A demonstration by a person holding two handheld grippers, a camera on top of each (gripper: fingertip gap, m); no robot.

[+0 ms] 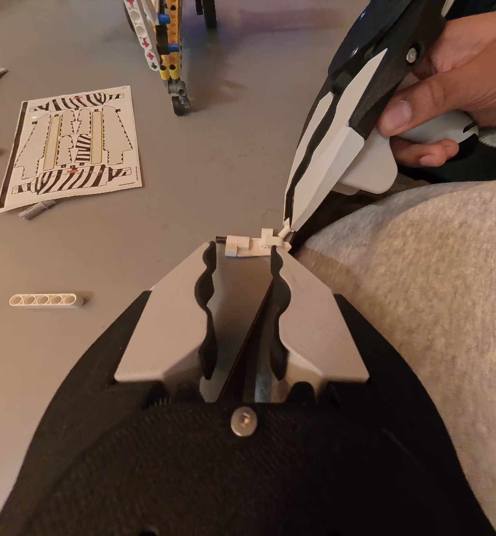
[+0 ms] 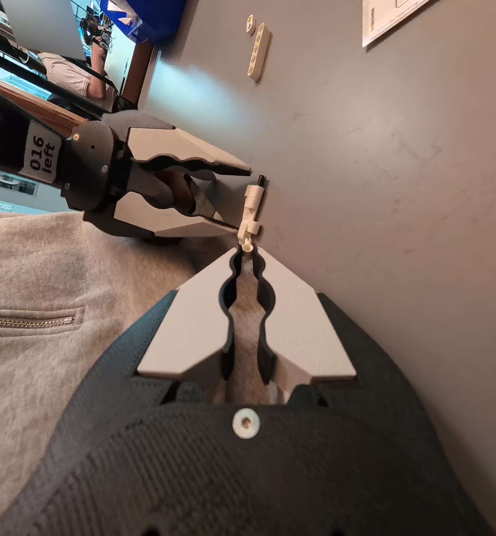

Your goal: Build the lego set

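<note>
A small white lego assembly (image 1: 252,245) with a black pin (image 1: 220,239) at one end lies at the grey table's near edge. My left gripper (image 1: 242,246) is open, its fingertips (image 1: 209,246) on either side of the assembly's length; I cannot tell if they touch it. My right gripper (image 1: 289,223) comes in from the upper right and is shut on the small white end piece (image 1: 284,230) of the assembly. In the right wrist view, the right gripper (image 2: 246,250) pinches that end piece (image 2: 247,247), the assembly (image 2: 251,203) runs away from it, and the open left gripper (image 2: 242,200) stands to its left.
A zebra-pattern sticker sheet (image 1: 69,148), a white holed beam (image 1: 46,300), a small grey piece (image 1: 36,210) and the partly built yellow, white and black model (image 1: 168,43) sit on the table (image 1: 183,174). A person's hand (image 1: 458,87) and grey sweatshirt (image 1: 415,290) fill the right.
</note>
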